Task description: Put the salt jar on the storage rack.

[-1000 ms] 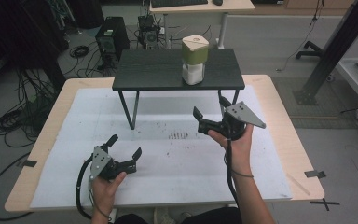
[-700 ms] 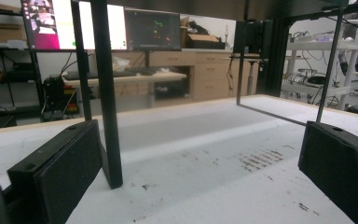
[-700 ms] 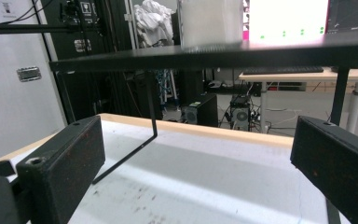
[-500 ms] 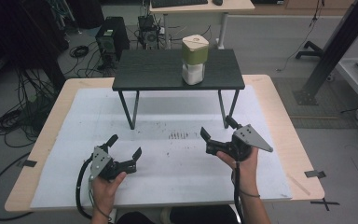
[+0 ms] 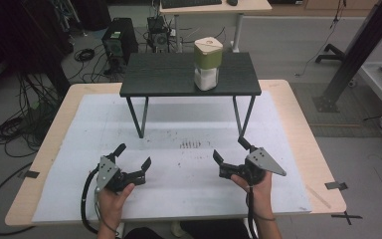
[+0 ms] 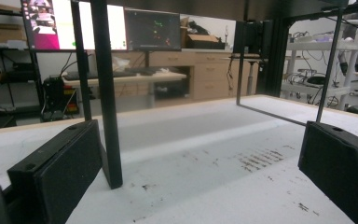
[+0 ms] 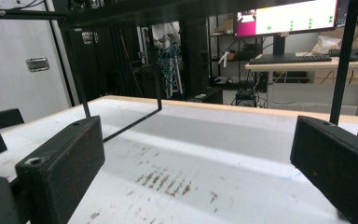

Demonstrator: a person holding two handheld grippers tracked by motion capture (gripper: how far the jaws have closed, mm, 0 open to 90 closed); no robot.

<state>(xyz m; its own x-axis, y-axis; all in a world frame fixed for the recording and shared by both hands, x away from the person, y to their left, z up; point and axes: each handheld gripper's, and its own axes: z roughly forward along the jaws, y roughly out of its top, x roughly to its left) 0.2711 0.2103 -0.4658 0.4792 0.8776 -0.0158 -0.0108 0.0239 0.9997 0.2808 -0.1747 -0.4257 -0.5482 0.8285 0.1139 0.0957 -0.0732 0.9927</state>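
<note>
My left gripper (image 5: 135, 155) rests low on the white mat (image 5: 189, 169) at the front left, held by a hand, jaws wide open with nothing between them. In the left gripper view its black pads (image 6: 56, 170) frame bare mat and a black table leg (image 6: 106, 93). My right gripper (image 5: 229, 148) sits at the front right with a grey plate on top, also open and empty. In the right gripper view its gap (image 7: 198, 163) shows scuffed mat. A green and white carton (image 5: 208, 64) stands upright on the small black table (image 5: 159, 77), far from both grippers.
The small black table stands on thin legs (image 5: 242, 117) over the back of the mat. A patch of dark scuff marks (image 5: 190, 145) lies between the grippers. The wooden tabletop edge (image 5: 318, 164) runs at the right. Desks, cables and monitors surround the table.
My right gripper has come back toward the person and down to the mat, still open. The left gripper has stayed put.
</note>
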